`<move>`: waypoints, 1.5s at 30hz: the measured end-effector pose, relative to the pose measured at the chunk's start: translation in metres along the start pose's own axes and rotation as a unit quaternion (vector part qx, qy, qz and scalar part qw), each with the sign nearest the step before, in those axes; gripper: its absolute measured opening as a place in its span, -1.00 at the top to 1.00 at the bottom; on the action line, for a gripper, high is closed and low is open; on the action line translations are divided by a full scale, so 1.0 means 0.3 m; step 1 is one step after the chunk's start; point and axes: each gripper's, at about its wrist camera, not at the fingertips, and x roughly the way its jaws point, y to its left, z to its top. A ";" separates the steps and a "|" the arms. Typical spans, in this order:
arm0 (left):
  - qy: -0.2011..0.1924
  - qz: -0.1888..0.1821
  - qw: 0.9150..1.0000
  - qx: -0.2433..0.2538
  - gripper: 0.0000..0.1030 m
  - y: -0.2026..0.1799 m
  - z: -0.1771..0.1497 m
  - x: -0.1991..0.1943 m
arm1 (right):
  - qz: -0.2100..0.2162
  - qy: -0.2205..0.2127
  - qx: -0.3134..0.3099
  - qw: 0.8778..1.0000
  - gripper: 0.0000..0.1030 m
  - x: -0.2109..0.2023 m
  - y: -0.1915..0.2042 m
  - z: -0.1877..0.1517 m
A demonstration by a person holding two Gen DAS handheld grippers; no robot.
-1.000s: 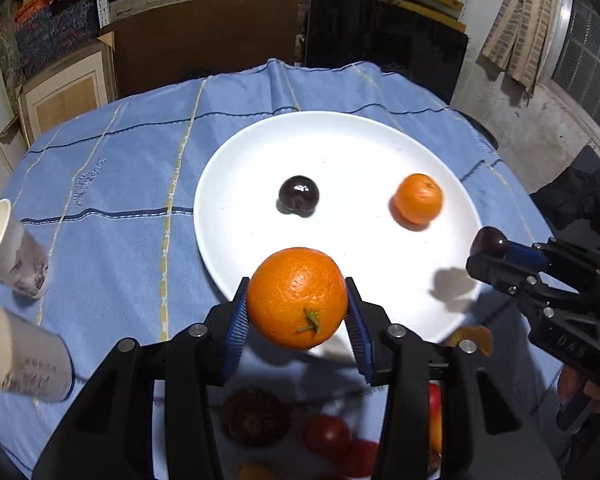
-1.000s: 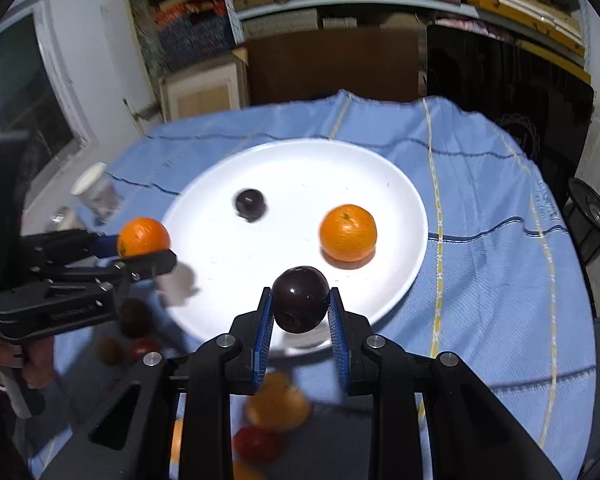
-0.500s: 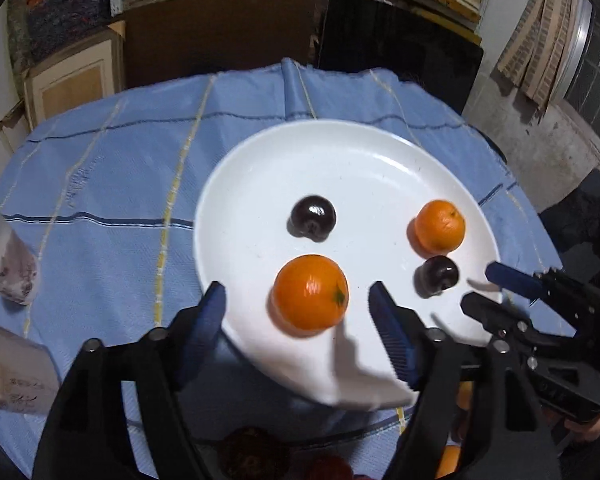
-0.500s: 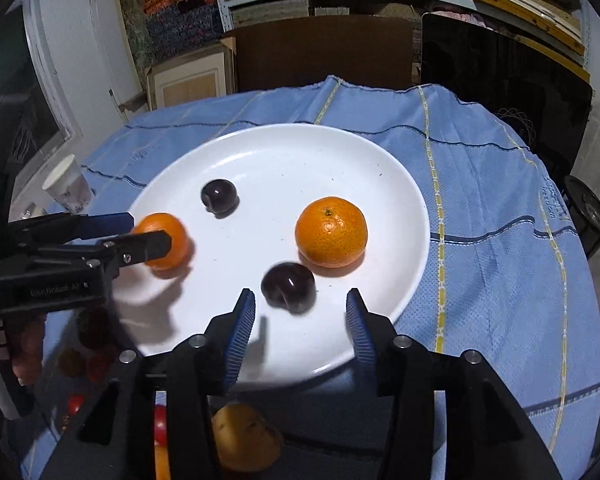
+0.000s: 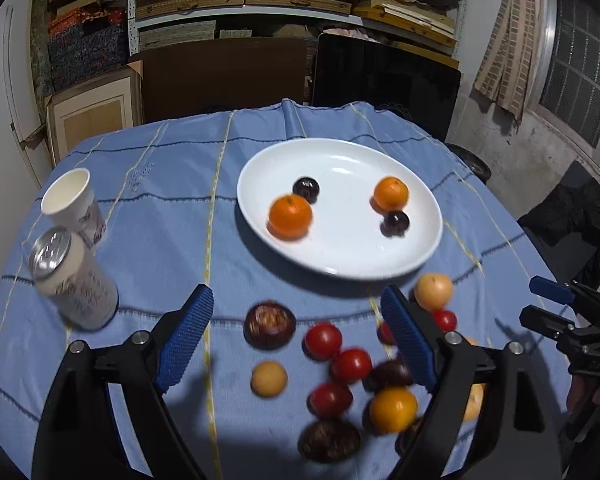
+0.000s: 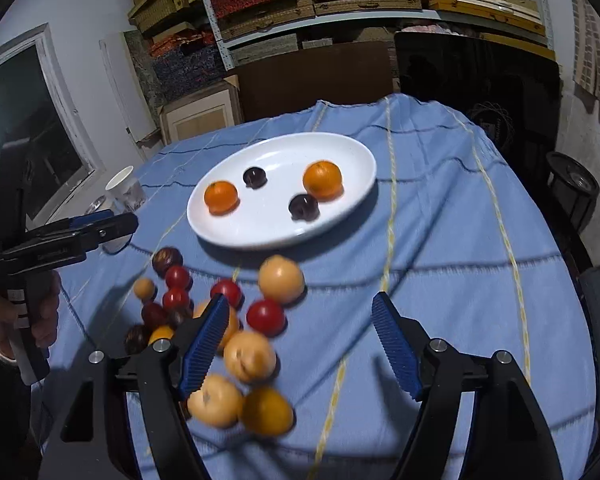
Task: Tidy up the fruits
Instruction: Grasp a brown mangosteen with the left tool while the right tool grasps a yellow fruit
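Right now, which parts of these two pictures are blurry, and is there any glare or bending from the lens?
Left wrist view: the loose fruit pile and the can are smeared, the white plate is sharper with small glints, and the shelves bow at the edges. Right wrist view: the yellow fruits nearest the lens are blurred most, the plate's oranges are fairly crisp, and dark corners ring the frame.

The left gripper (image 5: 298,338) tilts downward, its blue-padded fingers (image 5: 185,338) spreading apart with nothing clamped between them. The right gripper (image 6: 300,346) tilts downward likewise, its fingers (image 6: 394,348) also opening and empty. A hand (image 6: 40,312) grips the left gripper's handle.
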 end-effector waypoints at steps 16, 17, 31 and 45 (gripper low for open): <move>0.050 -0.007 0.999 0.017 -0.69 -0.046 -0.325 -0.051 | 0.018 0.027 0.007 0.999 -0.64 -0.053 0.079 -0.228; 0.056 -0.002 0.998 0.023 -0.65 -0.052 -0.337 -0.040 | 0.021 0.026 0.007 0.999 -0.64 -0.056 0.081 -0.231; 0.092 -0.019 0.995 0.019 0.16 -0.059 -0.339 0.065 | 0.025 0.038 -0.006 0.999 -0.64 -0.047 0.112 -0.233; 0.092 -0.023 0.995 0.022 0.16 -0.041 -0.344 0.056 | -0.070 0.093 -0.068 0.991 -0.31 0.059 0.111 -0.225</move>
